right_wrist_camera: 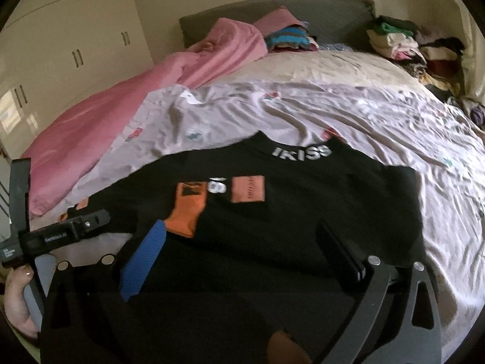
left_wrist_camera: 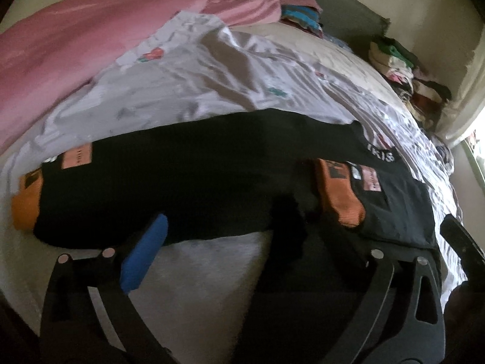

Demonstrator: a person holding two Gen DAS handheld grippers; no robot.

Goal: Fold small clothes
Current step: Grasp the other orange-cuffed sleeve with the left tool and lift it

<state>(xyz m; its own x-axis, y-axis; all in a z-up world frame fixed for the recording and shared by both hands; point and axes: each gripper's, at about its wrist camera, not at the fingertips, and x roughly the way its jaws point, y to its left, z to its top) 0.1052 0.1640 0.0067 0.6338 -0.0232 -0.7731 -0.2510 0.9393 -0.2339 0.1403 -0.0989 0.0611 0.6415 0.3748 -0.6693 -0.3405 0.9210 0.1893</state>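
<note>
A black sweater (left_wrist_camera: 182, 182) with orange cuffs, orange patches and white "IKISS" lettering lies on the bed; it also shows in the right wrist view (right_wrist_camera: 303, 212). One sleeve is folded across the body, its orange cuff (right_wrist_camera: 185, 215) near the middle. My left gripper (left_wrist_camera: 224, 227) is open, its blue finger (left_wrist_camera: 145, 251) over the sweater's near hem. My right gripper (right_wrist_camera: 242, 242) is open above the sweater's body, with the blue finger (right_wrist_camera: 145, 261) by the orange cuff. The left gripper's body (right_wrist_camera: 60, 233) shows in the right wrist view at the left.
The bed has a wrinkled pale printed sheet (right_wrist_camera: 333, 112) and a pink blanket (right_wrist_camera: 100, 112) at the left. Piles of clothes (right_wrist_camera: 403, 45) lie by the grey headboard (right_wrist_camera: 318, 15) at the far right. Cream wardrobes (right_wrist_camera: 69, 30) stand at the left.
</note>
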